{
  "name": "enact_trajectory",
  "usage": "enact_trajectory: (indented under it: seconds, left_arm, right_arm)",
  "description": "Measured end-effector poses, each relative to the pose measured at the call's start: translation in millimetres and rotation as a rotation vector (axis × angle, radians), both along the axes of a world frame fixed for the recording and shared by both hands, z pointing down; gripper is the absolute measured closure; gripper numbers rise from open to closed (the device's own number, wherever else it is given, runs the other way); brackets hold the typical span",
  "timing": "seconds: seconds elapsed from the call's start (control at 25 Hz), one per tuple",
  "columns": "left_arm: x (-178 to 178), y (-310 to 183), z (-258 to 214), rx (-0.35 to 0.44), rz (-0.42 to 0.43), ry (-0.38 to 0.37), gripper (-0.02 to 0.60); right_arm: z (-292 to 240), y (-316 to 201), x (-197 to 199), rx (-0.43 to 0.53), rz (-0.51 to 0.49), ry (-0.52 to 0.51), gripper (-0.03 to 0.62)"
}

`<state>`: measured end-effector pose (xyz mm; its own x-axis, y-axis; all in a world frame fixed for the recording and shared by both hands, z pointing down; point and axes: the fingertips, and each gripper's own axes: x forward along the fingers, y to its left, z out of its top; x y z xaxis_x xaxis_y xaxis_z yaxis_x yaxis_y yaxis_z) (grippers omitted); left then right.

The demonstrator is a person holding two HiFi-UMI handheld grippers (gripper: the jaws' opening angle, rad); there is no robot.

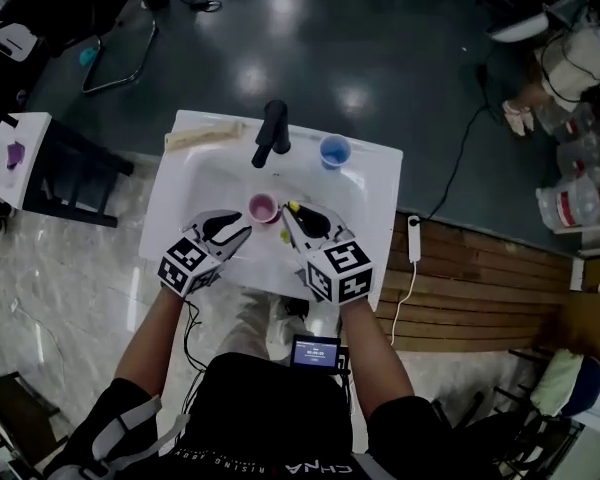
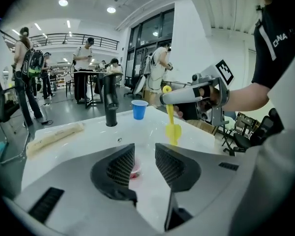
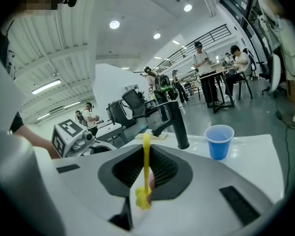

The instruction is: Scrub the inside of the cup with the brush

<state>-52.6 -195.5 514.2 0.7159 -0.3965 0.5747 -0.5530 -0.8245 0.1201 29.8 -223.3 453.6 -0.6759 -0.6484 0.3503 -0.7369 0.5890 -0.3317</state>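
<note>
The right tongs [image 1: 292,216] pinch the yellow brush [image 3: 146,163] for scrubbing. The left tongs [image 2: 145,156] are open by the pink cup [image 1: 263,208], likely to steady it

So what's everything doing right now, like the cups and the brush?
pink cup: upright in the sink.
blue cup: upright on the sink's rim.
brush: clamped in the right gripper.
right gripper: shut on brush.
left gripper: open, gripping nothing.
tap: no water running.
</note>
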Motion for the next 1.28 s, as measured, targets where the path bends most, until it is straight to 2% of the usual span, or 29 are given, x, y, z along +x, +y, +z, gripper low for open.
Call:
enact_trajectory:
  seconds: [0.32,0.44,0.6,0.68,0.84,1.12,1.28]
  left_arm:
    - [1.4,-27.4,49.0,-0.051,0.067,-0.102,0.326]
    - [4.7,-32.5,70.4,-0.055,0.107,-0.172,0.284]
    - [9.1,-39.9,93.3,-0.053,0.14,-0.227,0.278]
    - [13.4,-41.7,100.7,-0.051,0.166,-0.247,0.221]
    - [19.2,-44.5,117.8,-0.06,0.21,-0.292,0.221]
    - [17.6,-54.8,141.8,-0.035,0.231,-0.37,0.221]
    - [17.8,-58.0,146.6,-0.057,0.217,-0.363,0.222]
  right_arm:
    - [28.0,-36.6,-20.7,-0.025,0.023,-0.024,0.556]
    - [38.8,-48.9,-23.4,-0.032,0.038,-0.036,0.556]
    - [52.4,-60.2,-29.2,-0.035,0.055,-0.056,0.556]
    - [56.9,-65.1,-32.8,-0.032,0.059,-0.063,0.554]
    - [72.1,-74.8,-42.3,-0.041,0.054,-0.058,0.554]
    - [100.0,-84.7,-58.4,-0.067,0.042,-0.029,0.556]
    - [110.3,-84.5,-65.1,-0.068,0.022,-0.006,0.554]
